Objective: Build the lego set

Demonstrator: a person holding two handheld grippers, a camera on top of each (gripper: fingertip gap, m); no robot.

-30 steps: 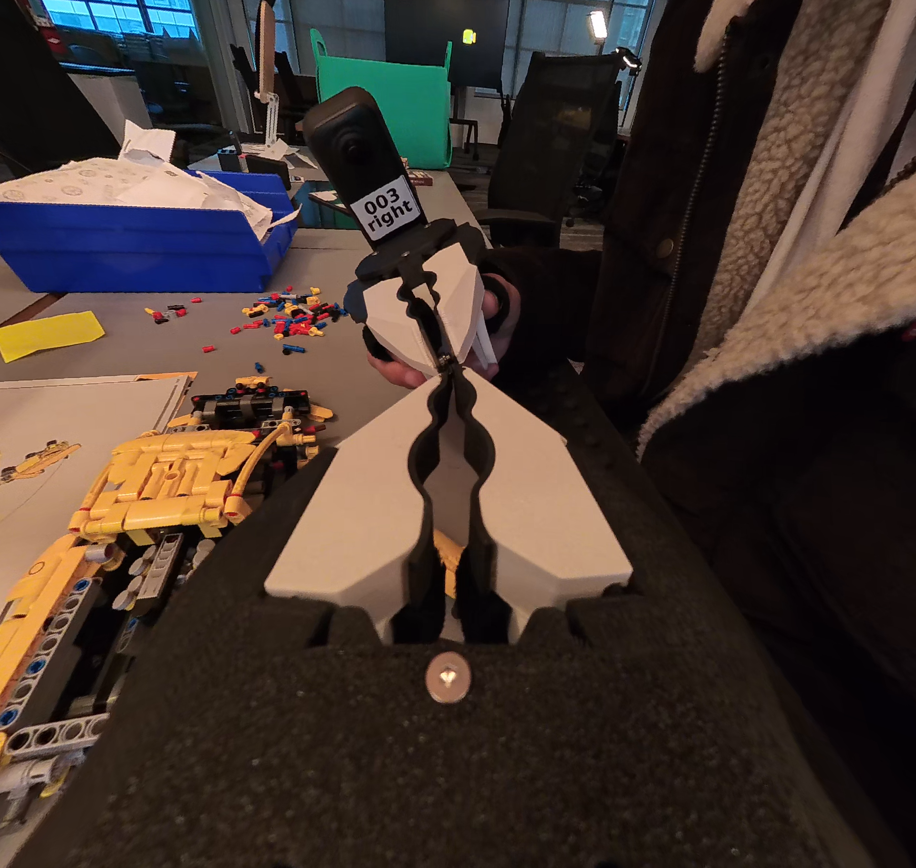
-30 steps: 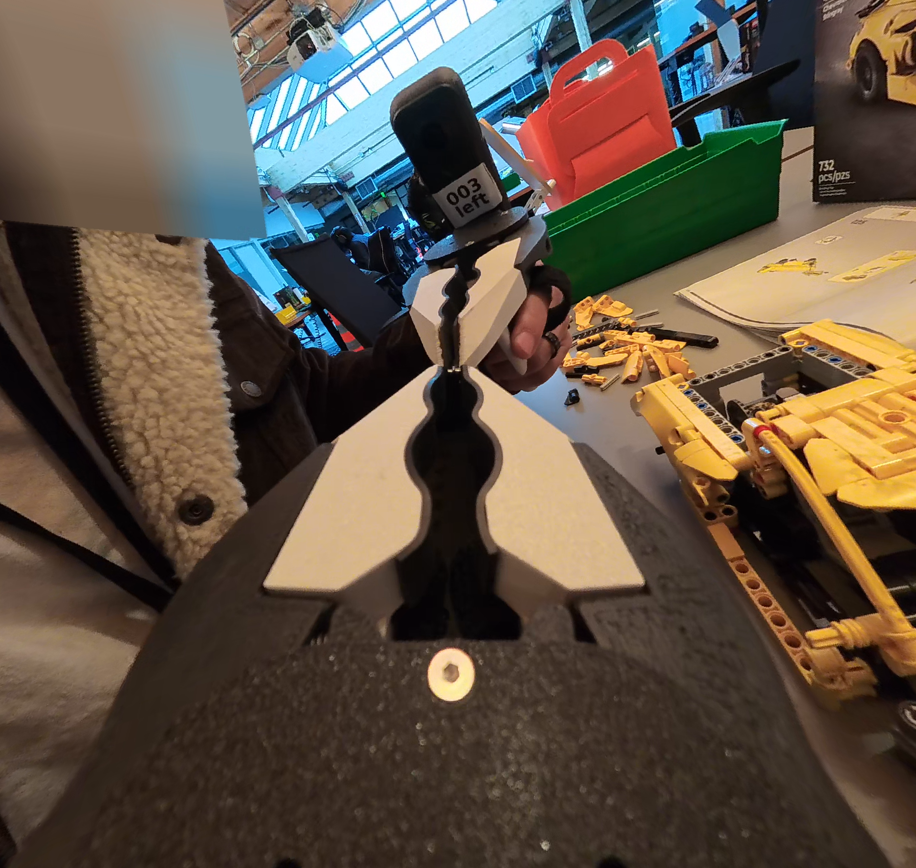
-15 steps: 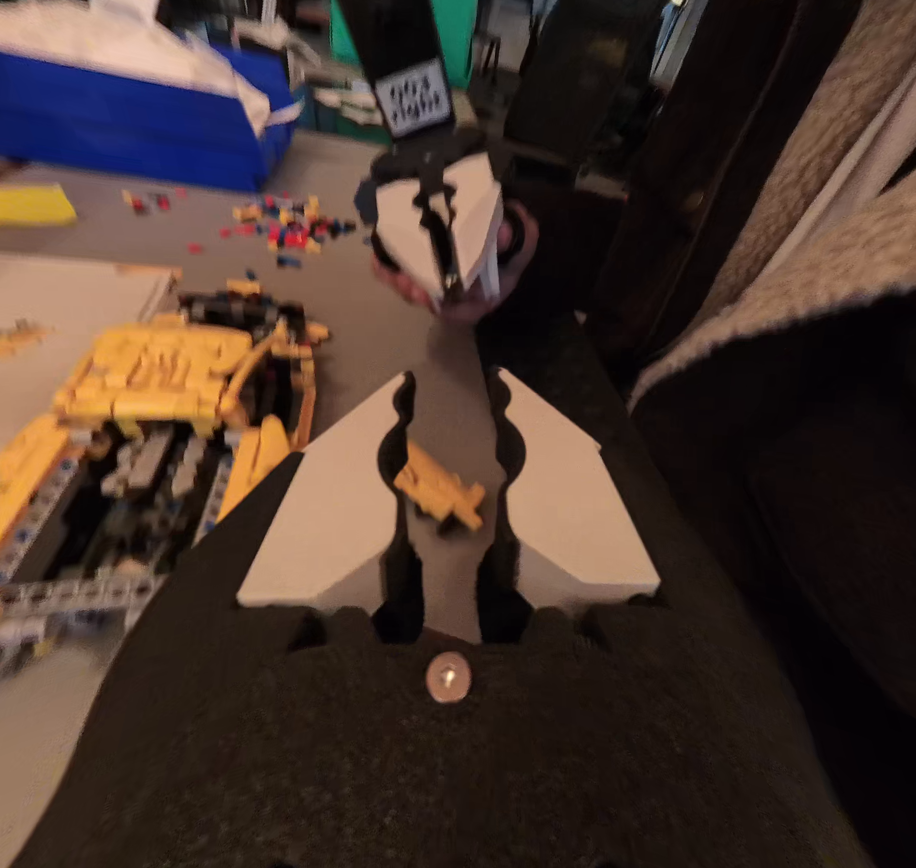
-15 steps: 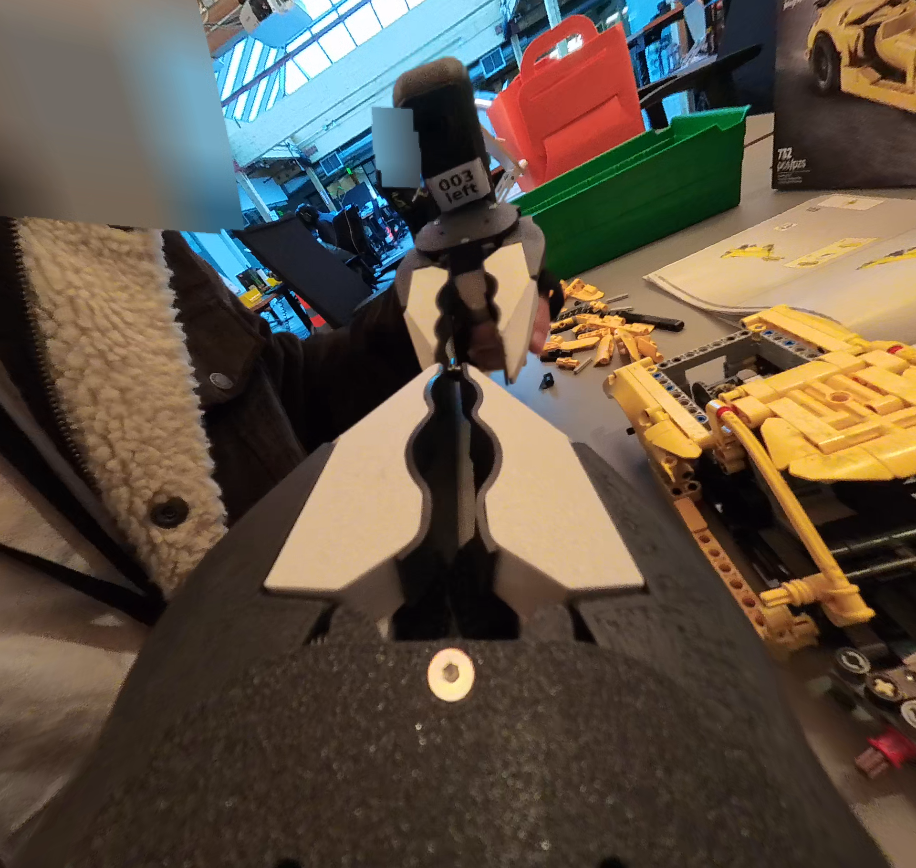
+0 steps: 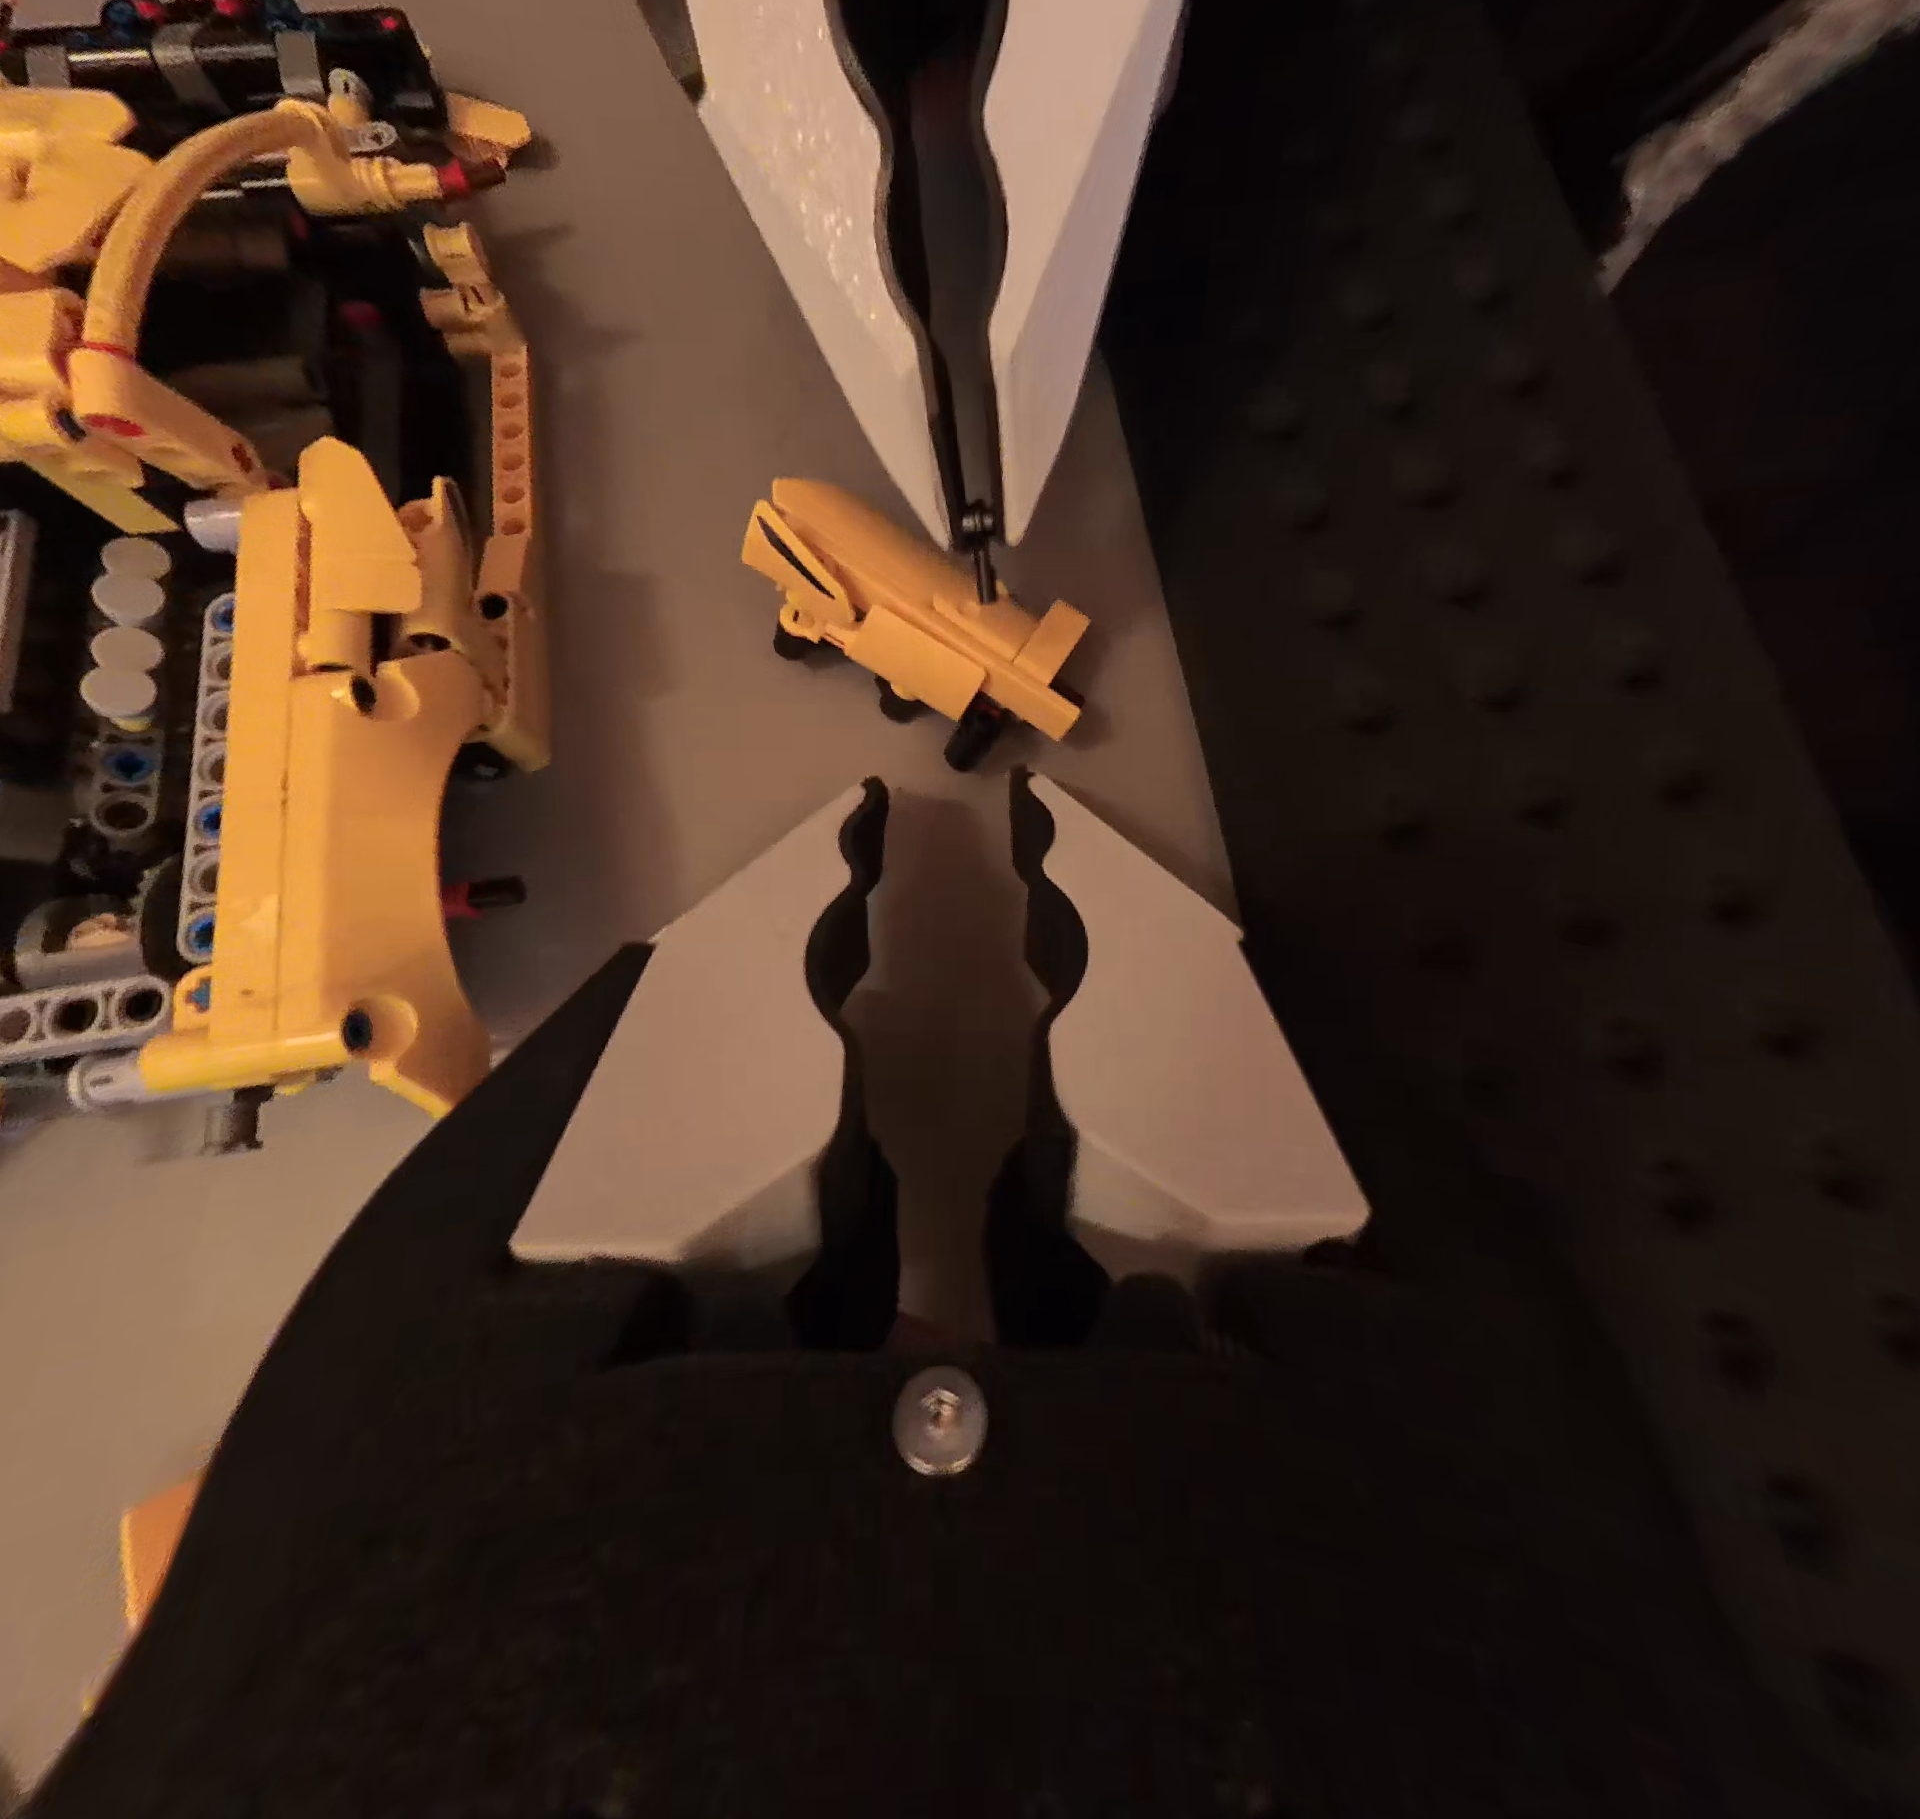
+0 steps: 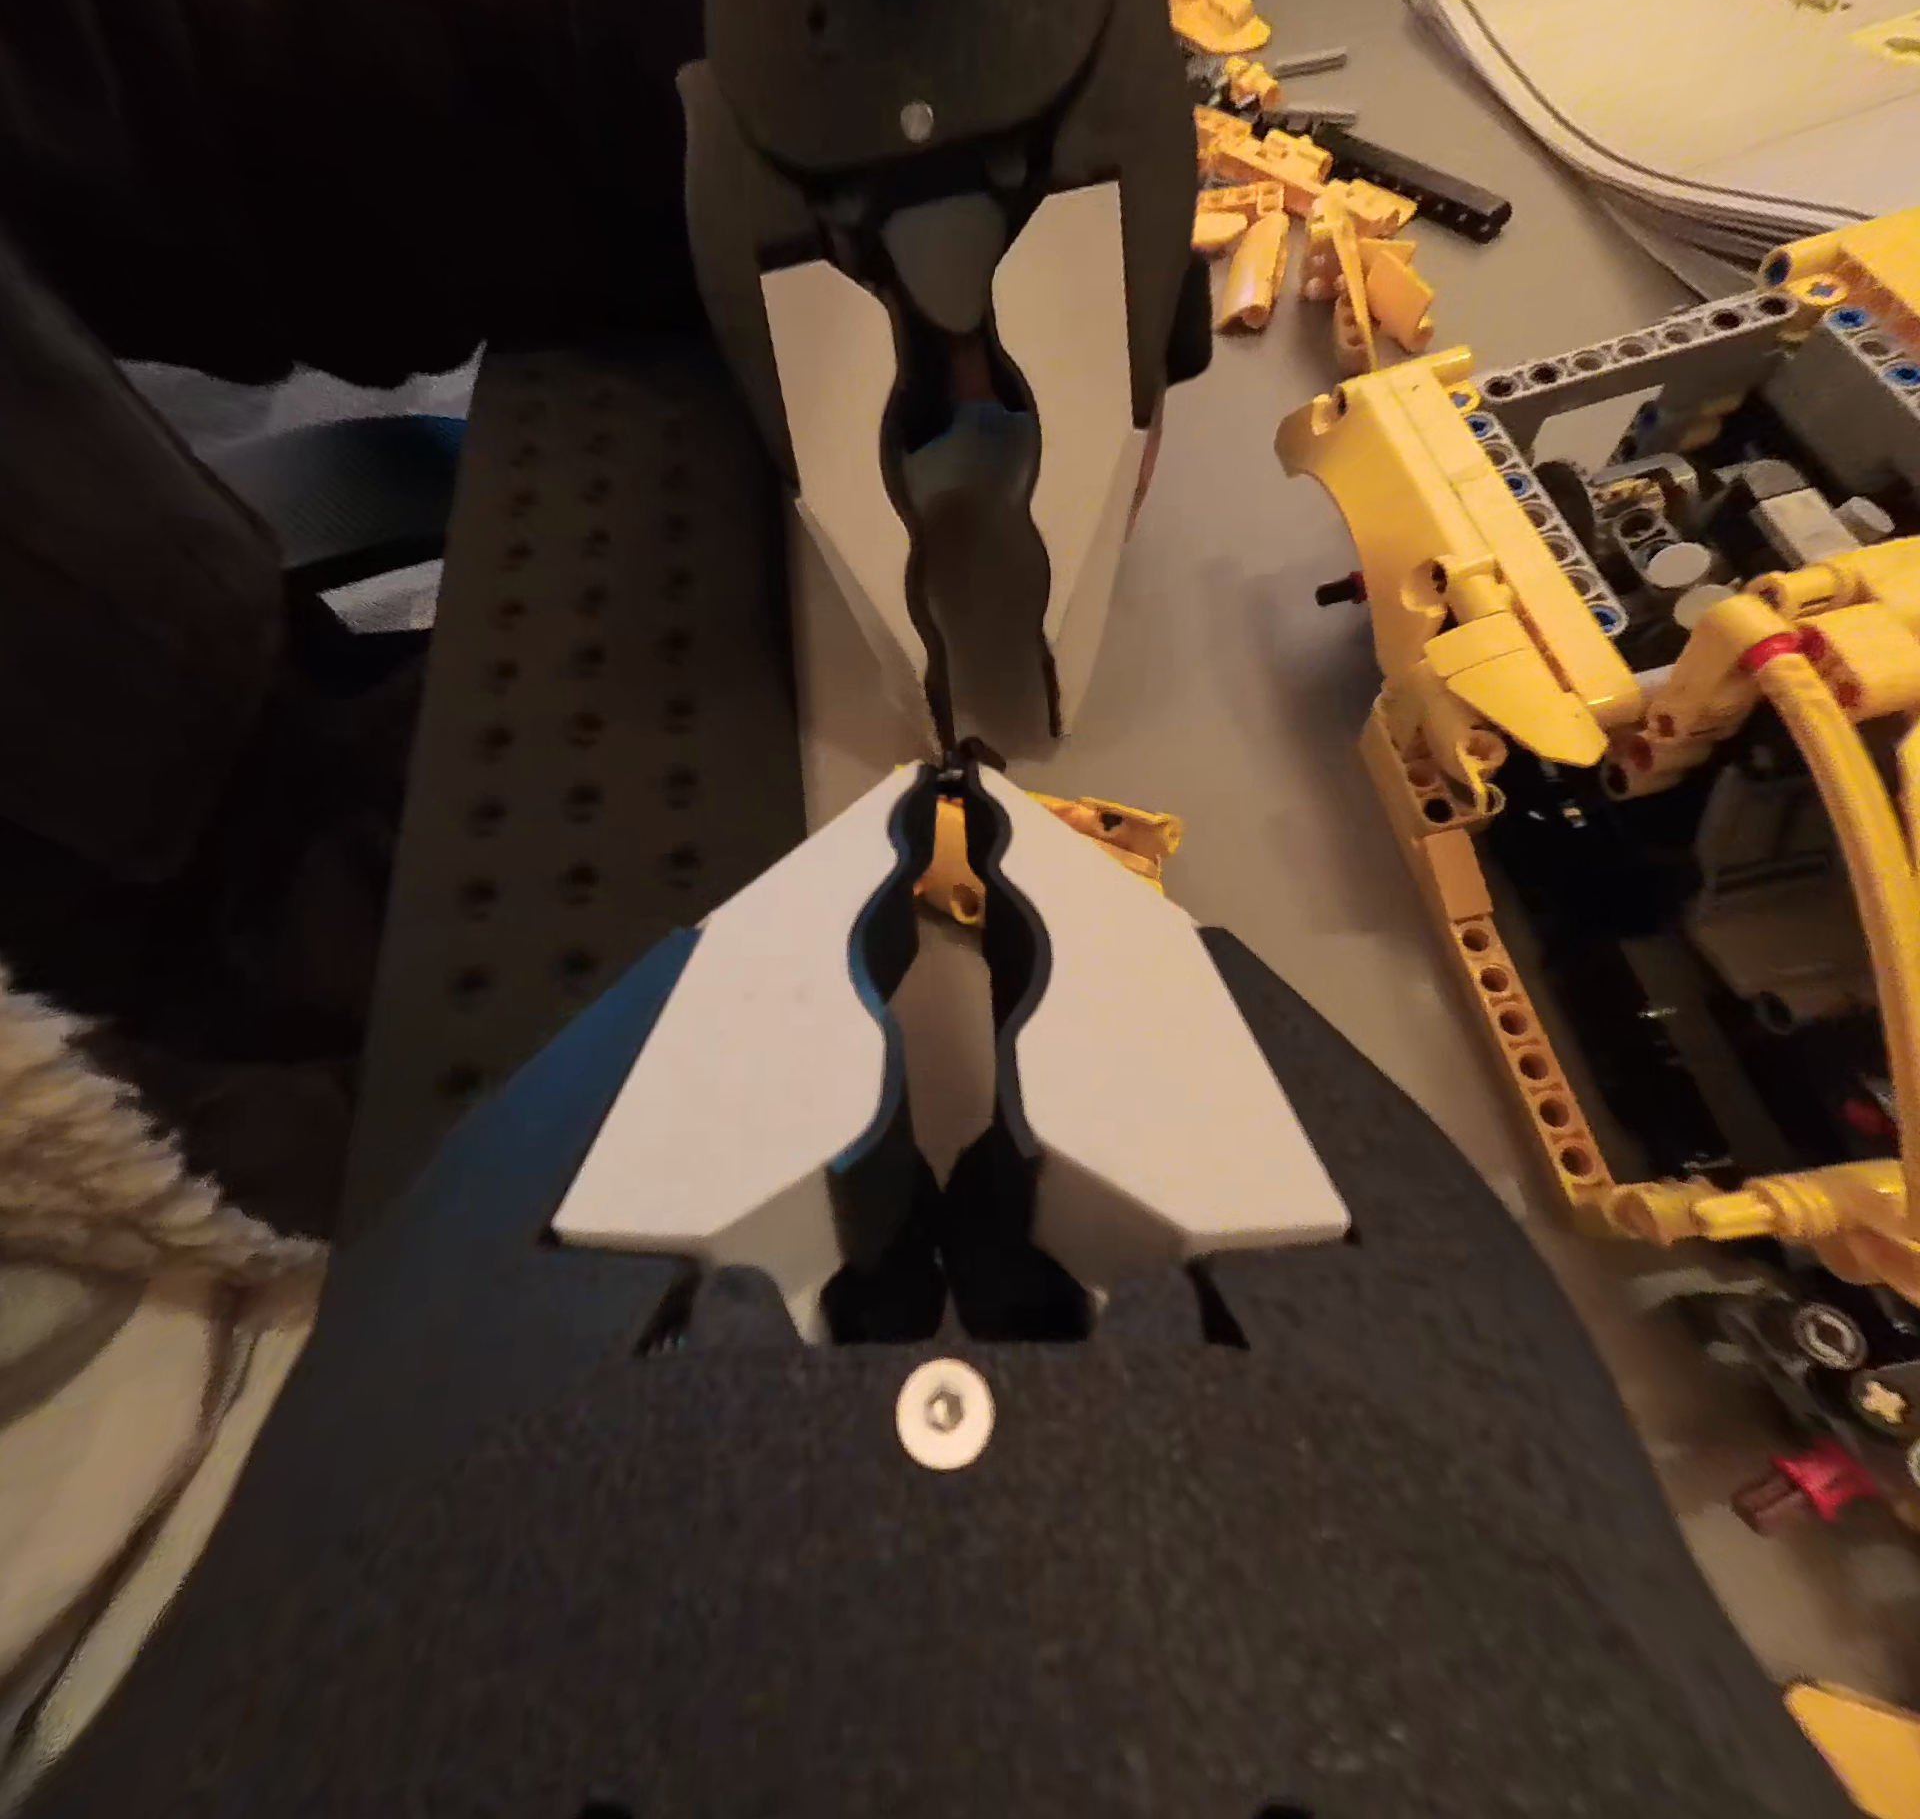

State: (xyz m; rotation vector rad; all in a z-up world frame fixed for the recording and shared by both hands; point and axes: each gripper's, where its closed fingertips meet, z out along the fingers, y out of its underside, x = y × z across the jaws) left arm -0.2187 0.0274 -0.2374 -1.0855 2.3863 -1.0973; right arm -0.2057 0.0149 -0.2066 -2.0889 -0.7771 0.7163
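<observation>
Right gripper (image 5: 975, 520) pinches black pin (image 5: 981, 556) above yellow subassembly (image 5: 914, 621)

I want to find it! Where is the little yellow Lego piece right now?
In the left wrist view, the little yellow piece lies on the grey table, between both tongs' tips, right of the yellow car.

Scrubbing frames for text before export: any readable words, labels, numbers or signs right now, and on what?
Readable text: none in either view.
Booklet: printed pages with yellow pictures; any writing is too small and blurred to read.
Left gripper, right gripper, the black pin the right gripper holds, yellow car model: no label, number or sign in view.
</observation>
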